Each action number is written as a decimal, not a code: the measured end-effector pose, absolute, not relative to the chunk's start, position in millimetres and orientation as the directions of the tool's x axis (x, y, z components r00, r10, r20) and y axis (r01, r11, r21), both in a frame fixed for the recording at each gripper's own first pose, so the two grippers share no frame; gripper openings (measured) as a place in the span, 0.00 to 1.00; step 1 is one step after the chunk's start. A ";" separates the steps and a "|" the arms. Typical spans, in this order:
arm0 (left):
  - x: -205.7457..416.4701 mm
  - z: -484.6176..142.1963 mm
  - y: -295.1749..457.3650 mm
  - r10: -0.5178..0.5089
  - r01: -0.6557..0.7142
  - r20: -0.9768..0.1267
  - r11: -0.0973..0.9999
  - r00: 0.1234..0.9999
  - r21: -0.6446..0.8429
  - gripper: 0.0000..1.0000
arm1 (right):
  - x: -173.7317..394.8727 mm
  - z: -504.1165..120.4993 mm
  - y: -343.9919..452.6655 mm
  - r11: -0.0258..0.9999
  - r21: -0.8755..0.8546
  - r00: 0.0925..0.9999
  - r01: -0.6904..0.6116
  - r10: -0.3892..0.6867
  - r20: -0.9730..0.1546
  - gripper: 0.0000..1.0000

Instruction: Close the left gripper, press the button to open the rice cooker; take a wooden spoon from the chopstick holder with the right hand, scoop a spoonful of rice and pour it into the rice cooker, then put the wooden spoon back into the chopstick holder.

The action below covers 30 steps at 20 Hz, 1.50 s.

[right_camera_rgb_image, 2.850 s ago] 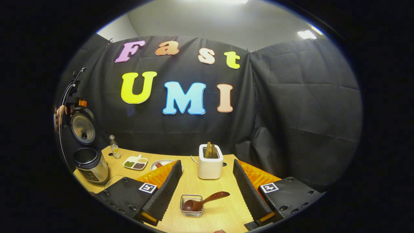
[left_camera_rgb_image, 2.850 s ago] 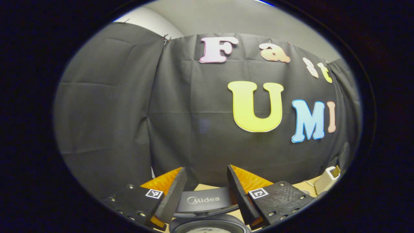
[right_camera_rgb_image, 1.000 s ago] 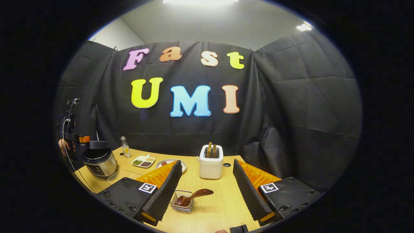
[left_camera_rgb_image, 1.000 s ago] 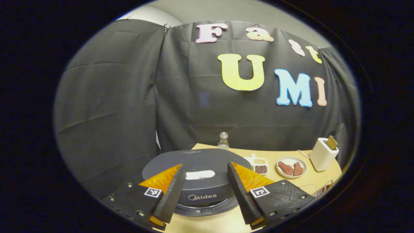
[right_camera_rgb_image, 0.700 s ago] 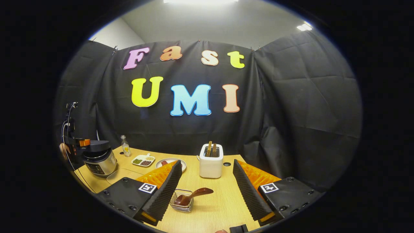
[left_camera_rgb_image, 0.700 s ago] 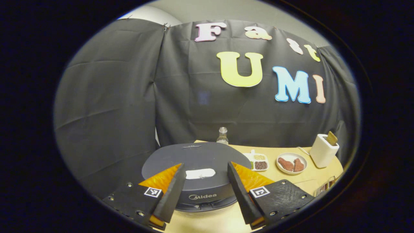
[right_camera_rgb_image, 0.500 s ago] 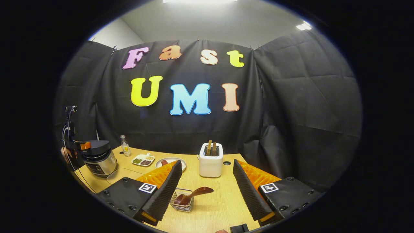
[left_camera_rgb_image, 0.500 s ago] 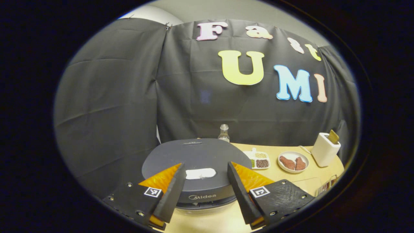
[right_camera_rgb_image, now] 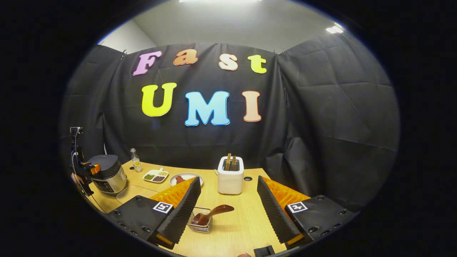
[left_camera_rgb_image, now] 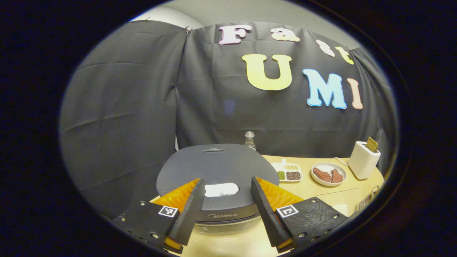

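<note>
The left tongs [left_camera_rgb_image: 226, 205] hang wide open and empty just in front of the rice cooker [left_camera_rgb_image: 217, 175], whose dark lid is down, one finger at each side of its front edge. From the right gripper view the cooker [right_camera_rgb_image: 107, 174] stands at the far left end of the worktop [right_camera_rgb_image: 235, 228], with the left tongs [right_camera_rgb_image: 87, 167] close against its near side and a hand [right_camera_rgb_image: 76, 178] behind them. The right tongs [right_camera_rgb_image: 226, 210] are also spread wide and hold nothing, poised over the near part of the worktop. Between their fingers sits a small wire basket [right_camera_rgb_image: 200, 224] with the wooden spoon [right_camera_rgb_image: 210, 213] lying in it, bowl down and handle slanting up to the right. Farther back stands a white holder [right_camera_rgb_image: 230, 175] with wooden pieces upright in it. To the left of it are a plate [right_camera_rgb_image: 185, 179], a divided dish [right_camera_rgb_image: 156, 175] and a small bottle [right_camera_rgb_image: 135, 160].
</note>
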<state>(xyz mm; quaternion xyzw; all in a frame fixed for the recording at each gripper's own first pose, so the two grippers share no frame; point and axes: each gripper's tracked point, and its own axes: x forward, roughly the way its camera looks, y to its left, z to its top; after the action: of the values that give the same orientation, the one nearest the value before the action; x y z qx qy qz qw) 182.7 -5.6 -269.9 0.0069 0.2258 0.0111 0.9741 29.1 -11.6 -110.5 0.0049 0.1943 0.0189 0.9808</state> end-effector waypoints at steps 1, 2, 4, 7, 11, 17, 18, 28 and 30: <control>181.9 -271.5 -6.8 0.023 -0.018 -0.435 1.000 0.900 0.016 0.88 | 27.7 -112.8 -11.0 0.999 0.014 0.922 -0.033 0.035 -0.386 1.00; 180.2 -271.4 -7.7 0.018 -0.012 -0.429 1.000 0.903 0.017 0.86 | 28.1 -112.7 -9.0 0.999 0.014 0.921 -0.034 0.037 -0.389 1.00; 181.5 -265.7 -7.8 0.004 0.006 -0.409 1.000 0.913 0.024 0.86 | 30.7 -111.6 -1.8 0.999 0.024 0.921 -0.042 0.048 -0.388 1.00; 179.4 -253.5 -10.4 -0.016 0.032 -0.413 0.999 0.910 0.032 0.86 | 35.1 -98.9 4.9 0.998 0.031 0.932 -0.054 0.061 -0.358 1.00; 172.5 -183.8 -18.8 -0.046 0.061 -0.313 0.998 0.949 0.036 0.83 | 33.4 -80.8 5.5 0.997 0.029 0.950 -0.071 0.077 -0.304 0.97; 131.4 -84.8 -55.1 -0.132 0.135 -0.178 0.991 0.975 0.003 0.83 | 26.0 -62.5 2.0 0.993 0.062 0.964 -0.105 0.117 -0.240 1.00; 120.3 -75.2 -60.9 -0.141 0.144 -0.167 0.989 0.976 0.006 0.83 | 25.4 -60.6 3.1 0.991 0.061 0.966 -0.116 0.127 -0.226 1.00; 23.3 -12.9 -94.6 -0.228 0.229 -0.066 0.973 0.972 0.011 0.82 | -6.6 -40.2 38.4 0.972 0.020 0.959 -0.234 0.234 -0.160 1.00; 14.2 -6.6 -91.6 -0.249 0.249 -0.054 0.968 0.967 -0.004 0.82 | -13.3 -35.5 42.2 0.976 0.022 0.965 -0.216 0.217 -0.146 1.00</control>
<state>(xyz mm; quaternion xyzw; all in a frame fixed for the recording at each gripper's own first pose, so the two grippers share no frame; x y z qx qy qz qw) 14.2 -91.6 -6.6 0.0013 0.0271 -0.1256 0.9917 -13.3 42.2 -35.5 0.0031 0.0738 0.1093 0.9913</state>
